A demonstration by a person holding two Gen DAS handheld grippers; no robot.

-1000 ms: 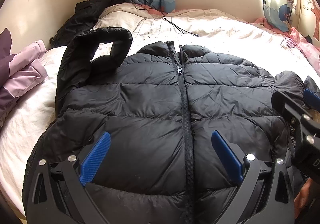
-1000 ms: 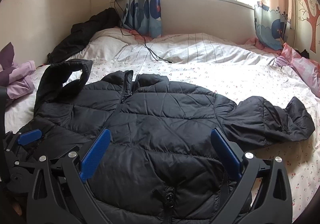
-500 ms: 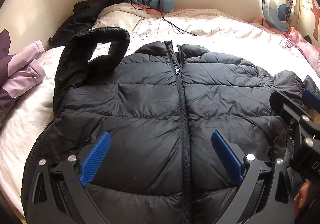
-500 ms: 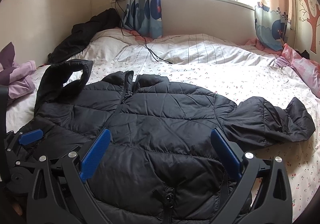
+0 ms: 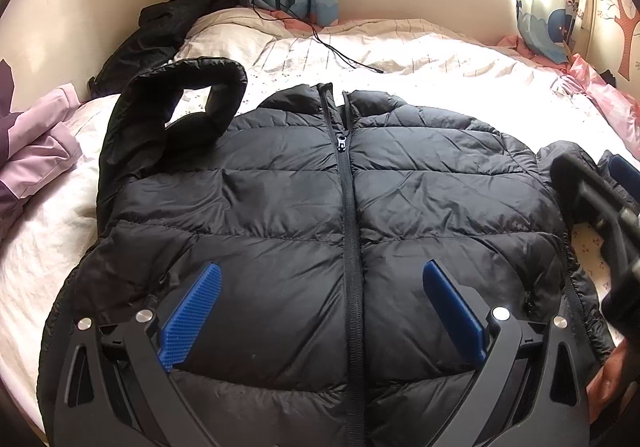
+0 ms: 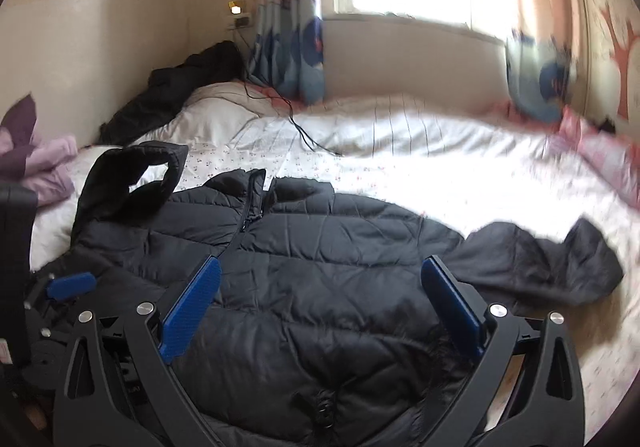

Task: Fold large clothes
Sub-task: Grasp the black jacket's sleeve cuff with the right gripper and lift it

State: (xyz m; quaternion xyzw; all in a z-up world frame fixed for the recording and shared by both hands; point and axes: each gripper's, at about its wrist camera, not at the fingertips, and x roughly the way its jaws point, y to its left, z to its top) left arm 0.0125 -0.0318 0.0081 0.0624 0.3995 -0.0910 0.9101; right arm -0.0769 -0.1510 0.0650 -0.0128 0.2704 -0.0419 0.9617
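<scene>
Both wide apart, holding nothing: left gripper (image 5: 320,311), right gripper (image 6: 320,307) above black jacket (image 5: 340,215) on bed (image 5: 460,87).

A black quilted puffer jacket (image 5: 320,231) lies face up and flat on a white floral bedsheet (image 5: 460,87), zipped nearly to the collar, one sleeve bent in a loop by the shoulder, the other stretched sideways, crumpled at the cuff.
</scene>
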